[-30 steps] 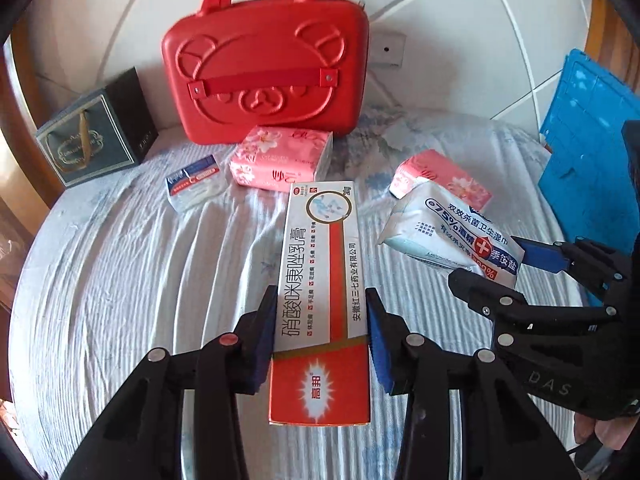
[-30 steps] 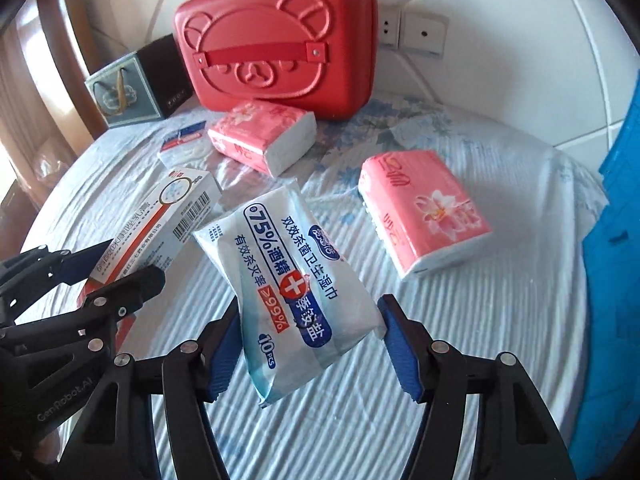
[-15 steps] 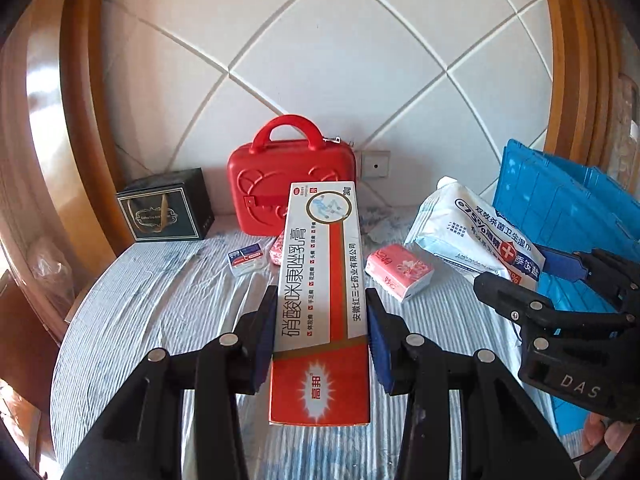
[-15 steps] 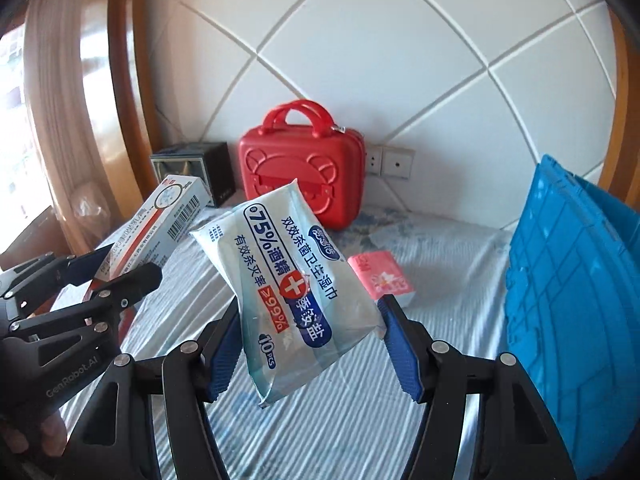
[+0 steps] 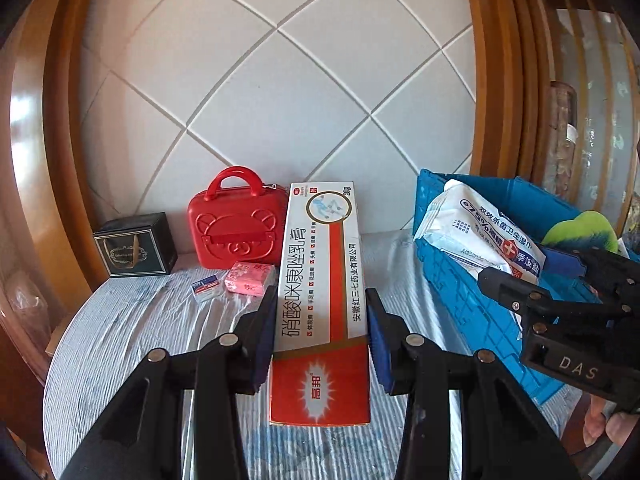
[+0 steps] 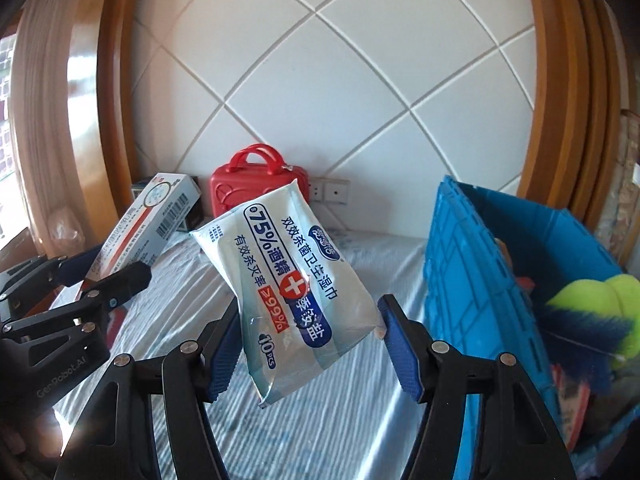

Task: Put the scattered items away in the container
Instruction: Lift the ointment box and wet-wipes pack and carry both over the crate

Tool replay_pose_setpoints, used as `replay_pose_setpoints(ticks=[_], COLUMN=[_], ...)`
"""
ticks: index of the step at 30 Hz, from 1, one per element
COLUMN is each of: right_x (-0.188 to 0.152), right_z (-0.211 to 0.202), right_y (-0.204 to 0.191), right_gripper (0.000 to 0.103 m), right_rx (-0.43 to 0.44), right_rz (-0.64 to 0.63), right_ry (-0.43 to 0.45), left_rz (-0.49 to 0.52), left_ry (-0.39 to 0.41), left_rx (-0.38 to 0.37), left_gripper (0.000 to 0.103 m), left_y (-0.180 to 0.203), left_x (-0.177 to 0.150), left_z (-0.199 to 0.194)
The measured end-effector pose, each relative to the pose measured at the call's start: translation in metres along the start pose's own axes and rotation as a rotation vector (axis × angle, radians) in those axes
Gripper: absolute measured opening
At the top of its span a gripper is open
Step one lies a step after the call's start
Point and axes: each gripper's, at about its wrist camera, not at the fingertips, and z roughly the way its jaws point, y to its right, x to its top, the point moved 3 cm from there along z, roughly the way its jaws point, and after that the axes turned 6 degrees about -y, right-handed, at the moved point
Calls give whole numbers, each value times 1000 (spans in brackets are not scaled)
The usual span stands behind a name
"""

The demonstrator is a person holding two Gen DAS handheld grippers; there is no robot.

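My left gripper point(image 5: 320, 334) is shut on a long white and red ointment box point(image 5: 320, 280), held high above the striped table; the box also shows in the right wrist view point(image 6: 148, 224). My right gripper point(image 6: 310, 340) is shut on a white wet-wipes pack point(image 6: 292, 280), held up just left of the blue crate point(image 6: 472, 280). In the left wrist view the pack point(image 5: 476, 236) hangs over the crate's near wall point(image 5: 452, 292). A green and blue fuzzy item point(image 6: 592, 312) lies inside the crate.
A red bear-face case point(image 5: 236, 228) stands against the tiled wall, with a black gift box point(image 5: 136, 246) to its left. A pink tissue pack point(image 5: 248, 278) and a small white box point(image 5: 206, 288) lie on the table before the case.
Both grippers have lifted and pulled back from the table with their items. The right gripper has carried the wipes pack to the blue crate's edge; the table items now look far off.
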Motion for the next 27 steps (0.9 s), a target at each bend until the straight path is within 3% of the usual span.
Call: replay_pose_setpoints(ticks=[10,18,23,27], right_x=[-25,-51,-67,-80], right_z=[-63,-93,-96,-86], right_y=[99,227,308,353], right_gripper=[65,65,65,65], right_rx=[-169,-247,-261,-239], right_rz=[119,159,157,146], right_ry=[45,67,27,-21], left_rz=[107,135,144,166], left_ry=[30,72,42,-23], left_rx=[-151,-208,-234,-230], left_gripper=[40,40,40,40], left_y=[105,233,320,369], left_x=[14,36,41,38], left_z=[-16,-9,10,33])
